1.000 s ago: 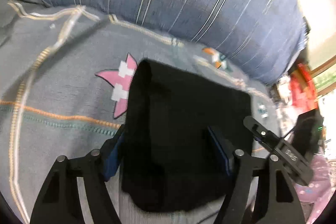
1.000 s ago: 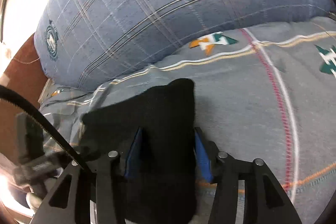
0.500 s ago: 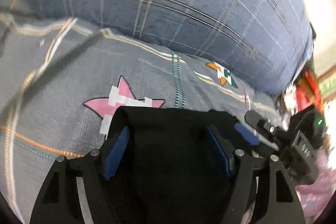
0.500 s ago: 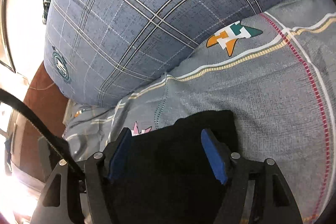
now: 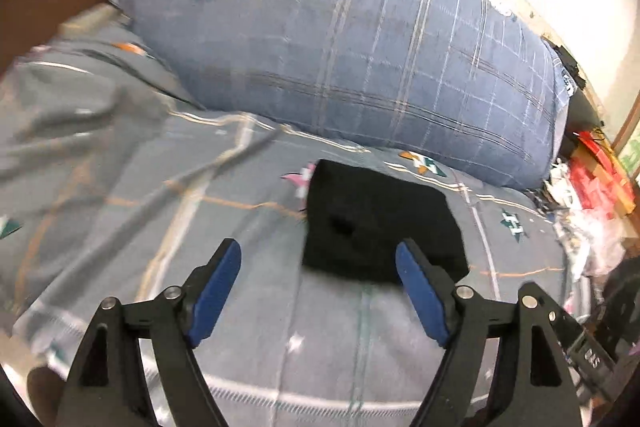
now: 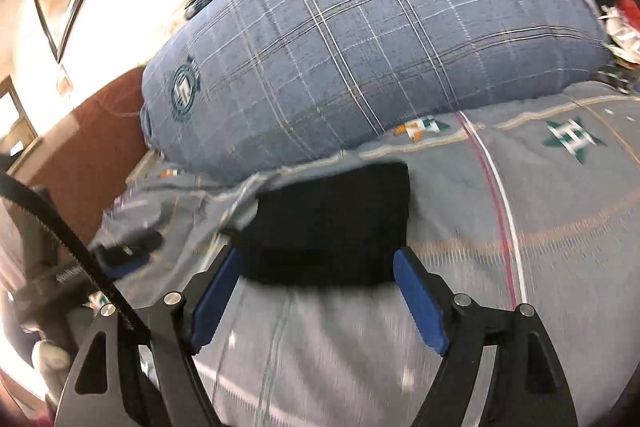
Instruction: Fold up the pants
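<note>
Both hand-held grippers have drawn back from the black pants, which they straddled half a second ago. Bed [image 5: 120, 219], grey patterned sheet, carries everything. Blue plaid pillow [image 5: 360, 67] lies just behind the pants. Folded pants [image 5: 380, 223] [image 6: 332, 223] rest flat on the sheet. Left hand-held gripper [image 5: 318, 259] and right hand-held gripper [image 6: 318, 263]: jaws spread wide, empty, near the pants' front edge.

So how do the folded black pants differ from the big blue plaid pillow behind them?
The folded black pants are plain, flat and small; the blue plaid pillow is checked, puffy and far bigger, with a round emblem. The pants lie in front, the pillow behind. Both rest on the grey patterned bedsheet.
</note>
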### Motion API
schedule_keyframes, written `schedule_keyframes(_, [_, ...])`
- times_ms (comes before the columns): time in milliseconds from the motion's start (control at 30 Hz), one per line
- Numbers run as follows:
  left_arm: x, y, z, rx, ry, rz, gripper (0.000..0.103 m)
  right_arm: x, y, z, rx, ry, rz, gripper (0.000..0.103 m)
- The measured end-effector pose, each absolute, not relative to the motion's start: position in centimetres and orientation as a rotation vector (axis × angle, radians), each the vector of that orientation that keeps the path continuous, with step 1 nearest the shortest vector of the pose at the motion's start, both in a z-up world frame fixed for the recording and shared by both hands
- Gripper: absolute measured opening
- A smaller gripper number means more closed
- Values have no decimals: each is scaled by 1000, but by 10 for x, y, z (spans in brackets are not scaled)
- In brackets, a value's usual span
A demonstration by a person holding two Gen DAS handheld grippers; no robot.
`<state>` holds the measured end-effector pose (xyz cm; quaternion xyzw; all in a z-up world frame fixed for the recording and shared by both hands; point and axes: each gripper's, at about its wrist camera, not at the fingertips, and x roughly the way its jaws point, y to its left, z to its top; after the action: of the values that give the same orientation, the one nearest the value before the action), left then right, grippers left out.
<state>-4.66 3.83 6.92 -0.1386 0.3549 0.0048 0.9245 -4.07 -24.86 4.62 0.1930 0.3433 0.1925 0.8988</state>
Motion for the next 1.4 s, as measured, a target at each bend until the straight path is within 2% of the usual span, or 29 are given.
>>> schedule_keyframes(233, [-109,38,68,-270,706,121,80,-110,-228,40,331,688,339,87])
schedule_keyframes(567, [-150,22,97,-156,572,191,81,-141,-198,39,218,714,349,88])
schedule_keyframes(633, [-162,20,106,-136,510,222,89,-144,-196,43,216,713,343,88])
schedule_keyframes(700, [-178,17,115,-114,421,268,101,-151,-196,51,210,694,341,88])
schedule_keyframes(900, [-211,1,133,-35,226,328,103,-172,-190,71,146,612,310,91])
schedule_keyframes(1033, [-216,-7,134,-7,254,280,103,-179,-183,77,128,596,321,92])
schedule_keyframes(1167, [-207,-9,126,-43,359,185,103,-182,-180,77,107,597,321,94])
schedule_keyframes(1400, [-192,-16,107,-32,469,180,103,-175,-180,60,117,668,314,94])
